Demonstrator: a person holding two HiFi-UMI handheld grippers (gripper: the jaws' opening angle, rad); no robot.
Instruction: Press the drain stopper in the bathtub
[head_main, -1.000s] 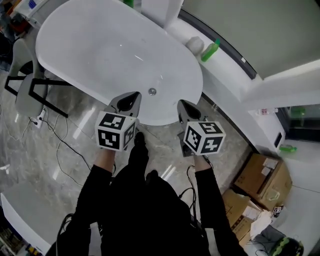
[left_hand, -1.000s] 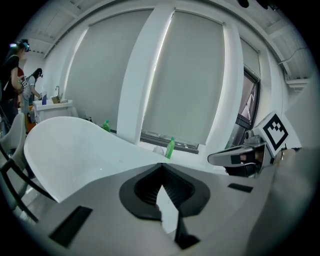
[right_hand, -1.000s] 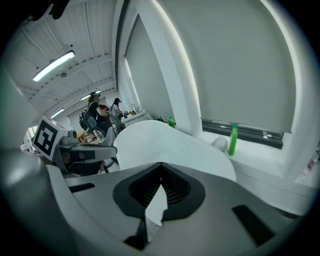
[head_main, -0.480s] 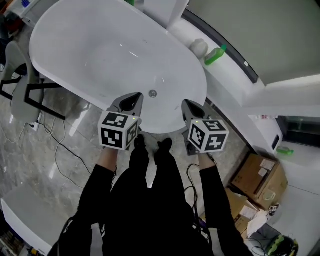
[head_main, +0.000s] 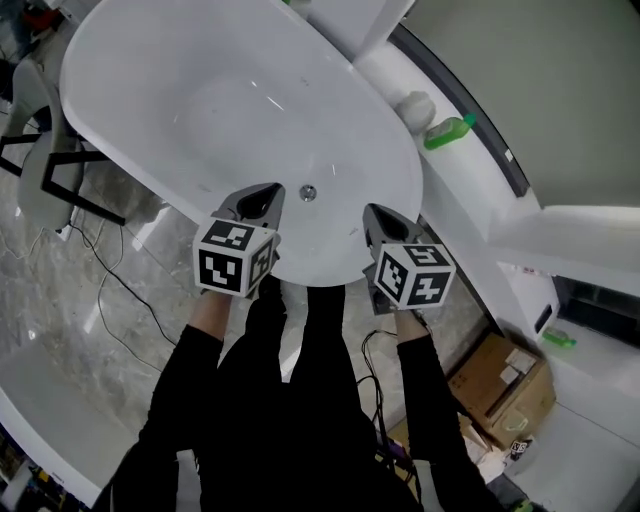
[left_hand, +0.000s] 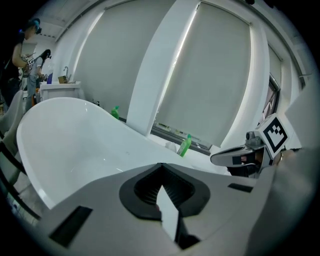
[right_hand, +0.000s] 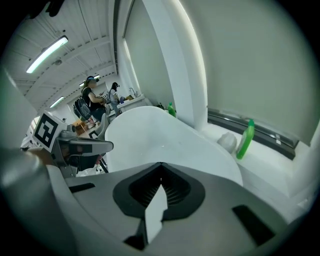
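The job has not really begun. The small round silver drain stopper (head_main: 308, 192) sits at the bottom of the big white oval bathtub (head_main: 200, 90), near the end where the person stands, and nothing is touching it. It looks like it has not been pressed yet. The left hand-held gripper (head_main: 270, 191) hangs over the near rim of the tub, just to the left of the stopper and above it. The right hand-held gripper (head_main: 369, 210) hangs over the rim a bit further off, on the right. The stopper lies between the two of them, lower down. Both hand-held grippers have their jaws closed tight together, tip against tip, and there is nothing held in either one. The two gripper views look across the tub and do not show the stopper at all. What is left is nearly everything: one hand-held gripper must reach down into the tub, get its tip onto the stopper, and push.
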